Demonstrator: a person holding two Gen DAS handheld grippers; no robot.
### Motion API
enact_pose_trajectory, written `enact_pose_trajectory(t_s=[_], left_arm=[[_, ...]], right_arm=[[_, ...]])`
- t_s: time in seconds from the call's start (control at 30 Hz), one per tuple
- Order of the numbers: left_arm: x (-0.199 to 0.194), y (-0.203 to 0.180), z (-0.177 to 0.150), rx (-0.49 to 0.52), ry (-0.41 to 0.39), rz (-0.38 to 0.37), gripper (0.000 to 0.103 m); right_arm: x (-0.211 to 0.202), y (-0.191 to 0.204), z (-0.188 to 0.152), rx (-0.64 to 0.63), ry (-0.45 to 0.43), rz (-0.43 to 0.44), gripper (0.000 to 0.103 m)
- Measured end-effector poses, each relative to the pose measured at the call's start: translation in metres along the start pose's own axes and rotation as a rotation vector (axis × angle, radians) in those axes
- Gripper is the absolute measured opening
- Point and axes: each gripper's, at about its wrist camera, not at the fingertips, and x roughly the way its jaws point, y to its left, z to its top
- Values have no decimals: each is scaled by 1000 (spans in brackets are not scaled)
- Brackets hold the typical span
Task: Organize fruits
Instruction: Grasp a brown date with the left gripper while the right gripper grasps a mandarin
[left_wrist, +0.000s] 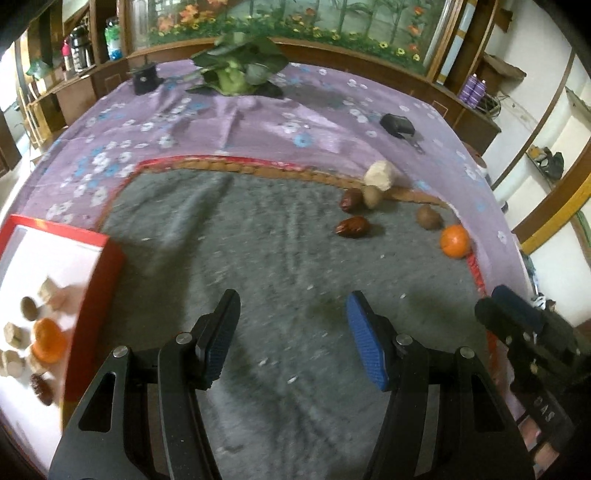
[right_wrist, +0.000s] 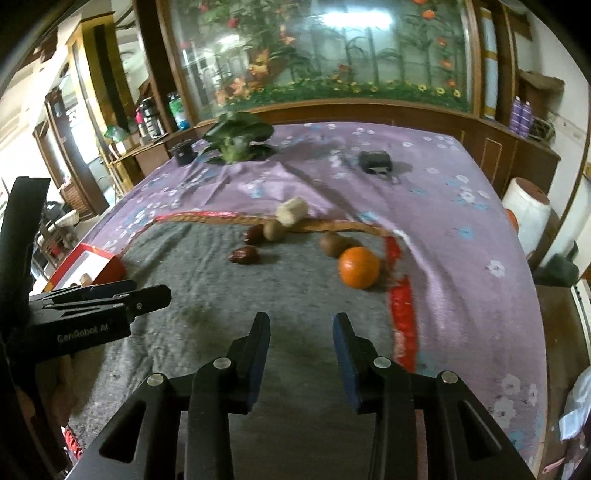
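Observation:
Loose fruit lies on the grey mat: an orange, a brown kiwi, two dark red dates, a second kiwi and a pale lump. A red-rimmed white box at the left holds an orange, pale pieces and a date. My left gripper is open above bare mat. My right gripper is open with nothing between its fingers, short of the orange; it also shows in the left wrist view.
A purple flowered cloth covers the bed under the mat. At the far side lie a leafy green vegetable, a small black cylinder and a black pouch. Wooden shelves and a flowered glass panel stand behind.

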Motion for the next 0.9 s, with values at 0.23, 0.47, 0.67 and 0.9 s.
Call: enact_pose_trajectory(t_s=[0.23,0.47,0.67,0.9], left_arm=[[20,-22,25,-38,14,-40,60],[47,-32,47,-122,59,-27,60],[63,-37,52,-149,95,-6,60],[67,-43,53,-132,90,36,60]], right_arm=[[-4,-17,0,9,-5,0,36],[-4,-41,1,53,-15,4,38],[0,-53,0,85,-9,18,39],[4,-53,4,77,-9,27,39]])
